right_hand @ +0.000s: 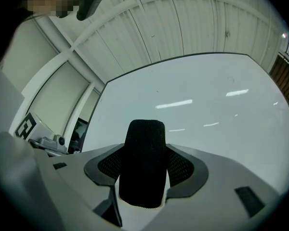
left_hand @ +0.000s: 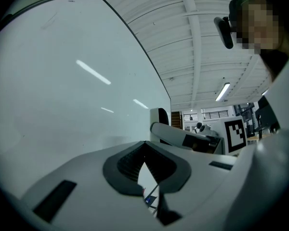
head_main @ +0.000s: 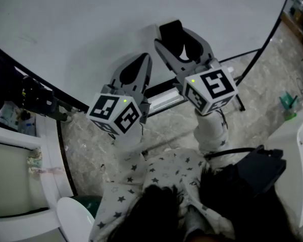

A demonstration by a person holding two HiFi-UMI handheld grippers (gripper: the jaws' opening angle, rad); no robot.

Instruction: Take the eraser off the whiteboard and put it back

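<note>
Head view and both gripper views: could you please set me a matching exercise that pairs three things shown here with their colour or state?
Things:
1. eraser
2. left claw
3. whiteboard

Colour or state:
A. shut, with nothing between its jaws
B. white, ahead of both claws
C. black, clamped in the right claw

Pairs: 1-C, 2-A, 3-B.

Black eraser point(right_hand: 143, 162), white whiteboard point(head_main: 91, 24), star-print clothing point(head_main: 159, 171)
</note>
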